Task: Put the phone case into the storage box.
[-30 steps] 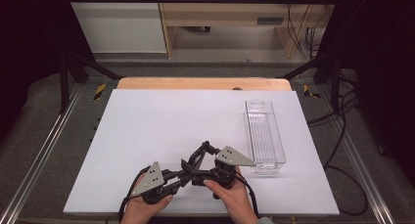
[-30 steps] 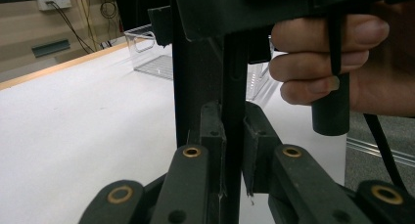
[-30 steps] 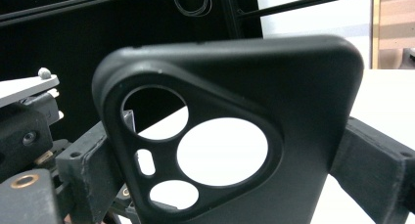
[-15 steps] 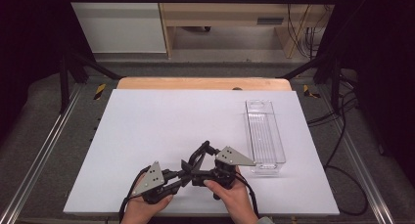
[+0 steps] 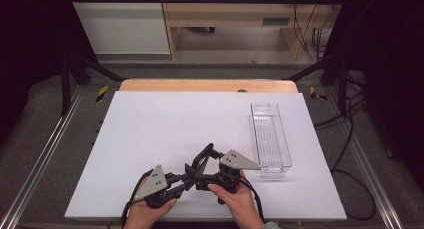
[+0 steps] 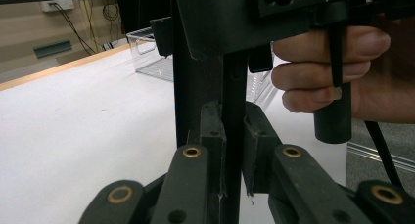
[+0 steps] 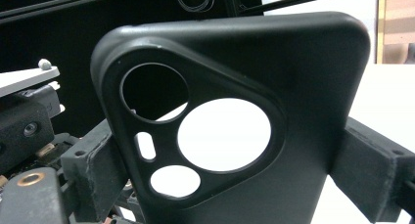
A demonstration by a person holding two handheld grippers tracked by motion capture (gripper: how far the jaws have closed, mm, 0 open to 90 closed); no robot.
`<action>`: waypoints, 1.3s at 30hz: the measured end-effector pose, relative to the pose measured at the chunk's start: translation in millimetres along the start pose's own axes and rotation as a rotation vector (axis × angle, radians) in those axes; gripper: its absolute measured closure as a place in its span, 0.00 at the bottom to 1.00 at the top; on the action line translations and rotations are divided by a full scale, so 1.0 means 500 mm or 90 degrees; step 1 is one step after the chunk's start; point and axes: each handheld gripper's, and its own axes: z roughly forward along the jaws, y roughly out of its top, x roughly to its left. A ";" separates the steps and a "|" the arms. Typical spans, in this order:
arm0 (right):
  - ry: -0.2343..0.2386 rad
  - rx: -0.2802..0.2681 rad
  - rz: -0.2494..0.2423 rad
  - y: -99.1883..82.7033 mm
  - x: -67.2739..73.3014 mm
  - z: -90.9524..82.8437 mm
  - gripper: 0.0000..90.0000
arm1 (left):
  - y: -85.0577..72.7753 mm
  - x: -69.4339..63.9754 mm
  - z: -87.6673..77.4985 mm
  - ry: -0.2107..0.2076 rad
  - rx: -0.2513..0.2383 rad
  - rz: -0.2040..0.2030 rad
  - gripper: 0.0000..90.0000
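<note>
Holding a black phone case (image 7: 235,131) between both grippers, low over the near middle of the white table (image 5: 165,129).

Right gripper (image 5: 202,161): jaws clamped across the case's width, one pad on each long edge. In the right gripper view the case stands upright right in front of the camera, back face toward it, with the camera cutout (one big round hole, smaller ones beside it) on the left half.

Left gripper (image 5: 187,176): jaws pinched on the thin edge of the same case. In the left gripper view the case shows edge-on as a dark vertical strip (image 6: 232,116) running up between the two pads, both pads touching it. That grip sits as tight as this gripper gets.

High view: the two grippers meet tip to tip, left one coming in from the lower left, right one from the right, with the case (image 5: 205,156) as a tilted black loop at the junction. Left hand (image 5: 150,209) and right hand (image 5: 235,194) are at the near table edge.

Clear plastic bin (image 5: 270,139) lies on the table to the right of the right gripper, near but not touching, long axis running away from the person.
</note>
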 end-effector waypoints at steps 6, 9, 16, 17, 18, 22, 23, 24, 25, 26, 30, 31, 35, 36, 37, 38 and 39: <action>-0.001 0.000 -0.002 0.000 0.000 0.001 0.12 | 0.000 0.000 0.000 0.000 0.000 -0.002 0.91; -0.002 0.004 -0.005 0.002 0.000 -0.001 0.13 | 0.000 0.000 0.001 0.000 0.001 -0.002 0.91; -0.013 0.009 -0.006 0.002 0.001 0.000 0.14 | -0.002 0.001 0.002 0.001 0.000 -0.007 0.91; -0.015 0.009 -0.007 0.002 0.002 0.000 0.14 | -0.002 0.001 0.001 0.002 0.001 -0.007 0.91; -0.016 0.008 -0.008 0.002 0.003 0.000 0.14 | -0.002 0.001 0.001 0.002 0.001 -0.008 0.91; -0.023 0.011 -0.011 0.003 0.005 0.001 0.14 | -0.002 0.000 0.002 0.008 0.003 -0.004 0.91; -0.026 0.014 -0.012 0.003 0.005 0.001 0.15 | -0.003 0.000 0.002 0.011 0.004 -0.005 0.90; -0.026 0.014 -0.012 0.003 0.005 0.001 0.15 | -0.003 0.000 0.002 0.011 0.004 -0.005 0.90; -0.026 0.017 -0.012 0.003 0.005 0.001 0.15 | -0.003 0.000 0.002 0.013 0.006 -0.003 0.90; -0.026 0.019 -0.011 0.003 0.005 0.001 0.15 | -0.003 0.000 0.002 0.014 0.006 -0.003 0.90; -0.027 0.022 -0.011 0.003 0.004 0.001 0.15 | -0.004 0.000 0.003 0.016 0.009 0.000 0.89; -0.027 0.022 -0.011 0.003 0.004 0.001 0.15 | -0.004 -0.001 0.003 0.019 0.012 0.001 0.89; -0.035 0.019 -0.005 0.005 0.001 -0.002 0.15 | -0.004 0.000 0.003 0.027 0.009 0.001 0.83; -0.038 0.017 -0.008 0.005 -0.001 -0.003 0.15 | -0.003 0.000 0.003 0.028 0.010 0.001 0.81; -0.039 0.018 -0.007 0.006 -0.002 -0.004 0.15 | -0.004 0.001 0.003 0.031 0.011 0.000 0.79; -0.046 0.017 -0.006 0.007 -0.004 -0.006 0.15 | -0.004 0.001 0.003 0.032 0.011 0.001 0.76; -0.046 0.017 -0.006 0.007 -0.004 -0.006 0.15 | -0.004 0.002 0.003 0.033 0.011 0.001 0.76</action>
